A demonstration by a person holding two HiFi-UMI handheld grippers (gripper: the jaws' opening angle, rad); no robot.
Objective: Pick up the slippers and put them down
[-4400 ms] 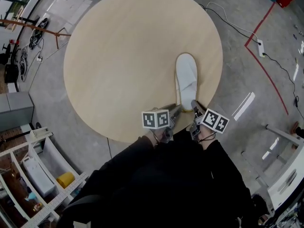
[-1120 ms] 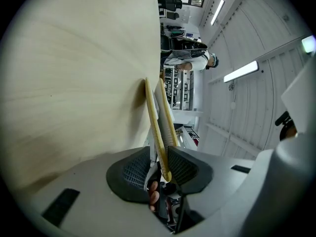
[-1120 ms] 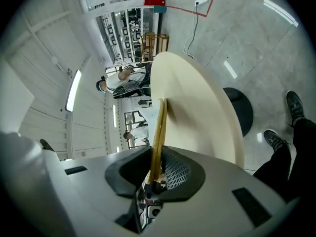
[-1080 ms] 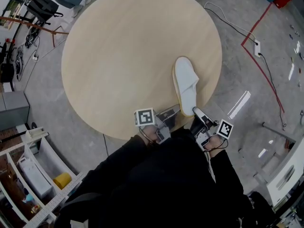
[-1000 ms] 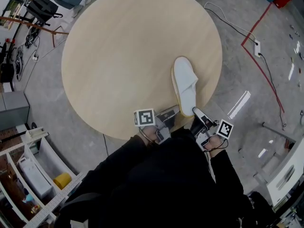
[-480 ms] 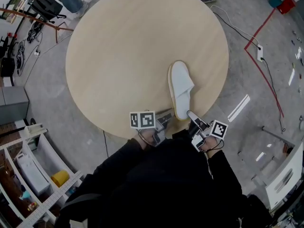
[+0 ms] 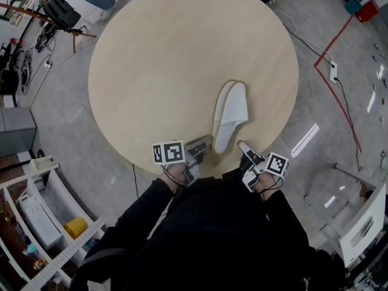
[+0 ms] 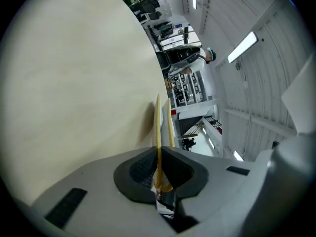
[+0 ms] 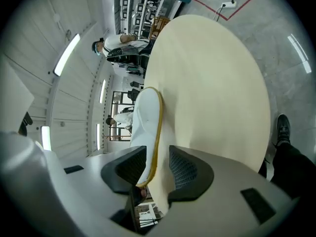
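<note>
Two white slippers lie side by side near the close edge of the desk [image 7: 151,59], and they touch. Both point the same way, with toes to the middle of the desk and heels to the person.

The left slipper [image 7: 219,108] is tipped up on its side. The left gripper [image 7: 203,144] has its fingers pressed tight on its thin yellow heel rim.

The right slipper [image 7: 235,105] lies flat. Its heel sits between the fingers of the right gripper [image 7: 244,147], which have just been spreading apart.

I think the next move is to lay the left slipper flat, let go and pull straight back.
</note>
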